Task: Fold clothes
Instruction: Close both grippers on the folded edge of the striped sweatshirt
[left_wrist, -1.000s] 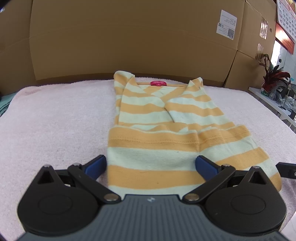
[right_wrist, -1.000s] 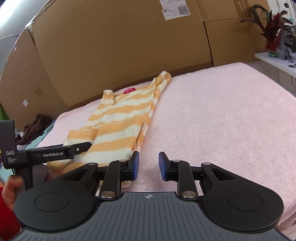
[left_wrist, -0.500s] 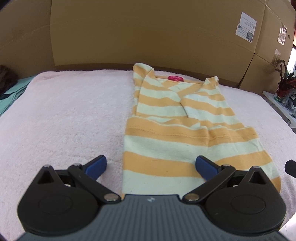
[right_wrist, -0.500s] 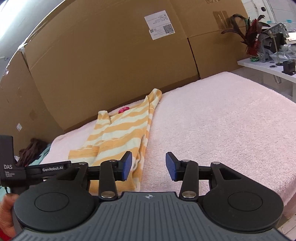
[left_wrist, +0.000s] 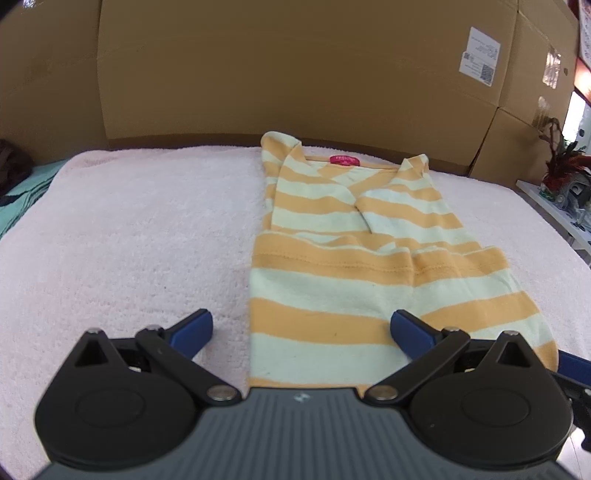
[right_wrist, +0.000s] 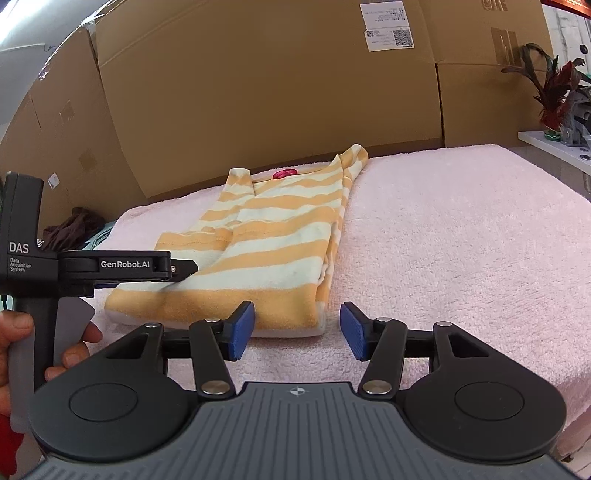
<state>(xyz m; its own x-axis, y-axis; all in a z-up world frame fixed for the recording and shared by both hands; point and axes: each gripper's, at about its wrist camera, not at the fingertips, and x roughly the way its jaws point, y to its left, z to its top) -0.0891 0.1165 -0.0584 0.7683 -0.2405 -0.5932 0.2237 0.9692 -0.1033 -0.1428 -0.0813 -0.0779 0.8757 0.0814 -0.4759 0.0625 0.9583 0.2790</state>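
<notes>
Pink towel-covered tabletop (left_wrist: 140, 229) is bounded at the back by a wall of cardboard boxes (left_wrist: 288, 66); the shirt's collar end lies just short of that wall. Open towel is seen on both sides: a wide bare strip left of the shirt in the left wrist view, a wider one to its right in the right wrist view (right_wrist: 461, 229). The tabletop's right edge drops off near a white shelf (right_wrist: 554, 147) carrying a red-leaved plant (right_wrist: 550, 88).

Striped orange-and-cream shirt (left_wrist: 354, 266) lies flat, sleeves folded in across the chest, pink neck label (left_wrist: 344, 160) at the far end, hem toward the cameras.

Left claw (left_wrist: 301, 330): jaws spread wide, nothing held. It is positioned at the near hem; the left pad sits over bare towel just beside the shirt's left edge, the right pad over the shirt's right half. Whether the pads touch the cloth cannot be told.

Right claw (right_wrist: 297, 330): jaws apart, nothing held. It is lined up on the near right corner of the shirt (right_wrist: 266, 251); the left pad overlaps the hem, the right pad is over bare towel.

Seen only in the right wrist view: the left claw's body from the side, marked "DAS" and "GenRobot.AI", its tip over the hem, gripped by a hand (right_wrist: 22, 343); dark clothing (right_wrist: 74, 229) piled at the far left. The left wrist view shows just a blue-tipped sliver of the right claw at its right edge, plus teal cloth (left_wrist: 18, 199) off the tabletop's left side.
</notes>
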